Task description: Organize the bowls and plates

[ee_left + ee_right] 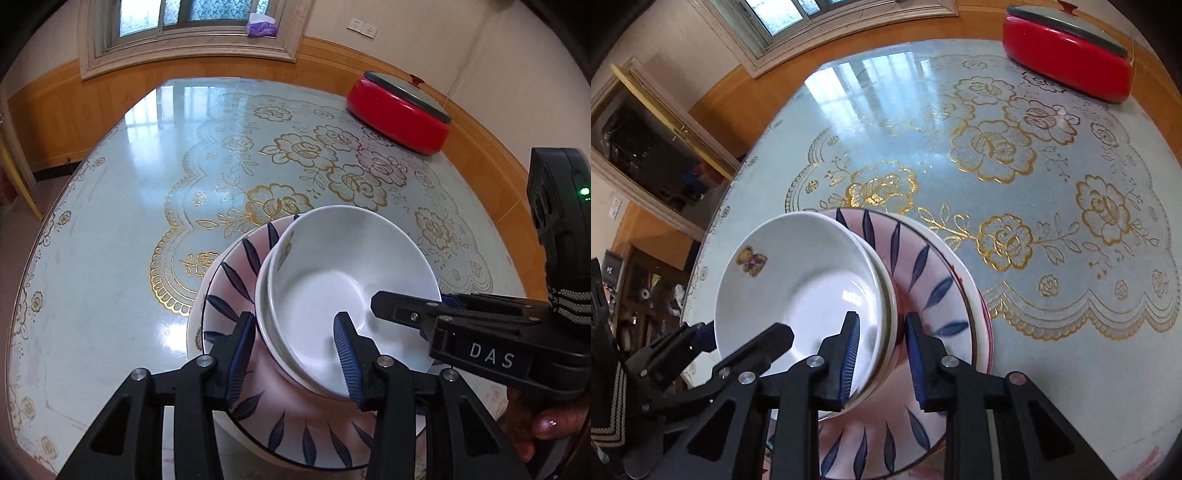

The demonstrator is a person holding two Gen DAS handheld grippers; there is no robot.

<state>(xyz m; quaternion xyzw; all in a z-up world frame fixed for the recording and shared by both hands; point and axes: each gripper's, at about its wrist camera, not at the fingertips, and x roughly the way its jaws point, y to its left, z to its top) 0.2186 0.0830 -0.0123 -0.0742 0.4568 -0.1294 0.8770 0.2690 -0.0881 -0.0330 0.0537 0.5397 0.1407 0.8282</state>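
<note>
Blue-ribbed pads of the left tongs (295, 354) stood partly apart astride the near rim of the white bowls (343, 295) — one pad outside the wall, the other inside the top bowl. A gap showed between the outer pad and the wall, so the left tongs were open, gripping nothing. The right tongs (882, 354) straddled the opposite side of the same rim, opened narrower; the inner pad lay against the bowl's inside, the outer one stood just off the wall with a sliver of space, so they too looked open rather than clamped.

Two white bowls sat nested, the top one slightly offset so the lower rim showed as a crescent. A small teddy-bear print marked the inside wall of the top bowl (798, 291). The pair was tilted, its mouth facing up and toward the left tongs' side.

Beneath them lay a pink plate (251, 269) with dark blue leaf strokes fanning out from the centre, stacked on another plate whose pale rim (982, 314) peeked out. The stack rested at the near edge of the table (122, 229) — pale blue cloth with gold flowers. A red lidded pot (399, 110) stood well apart at the far side.
</note>
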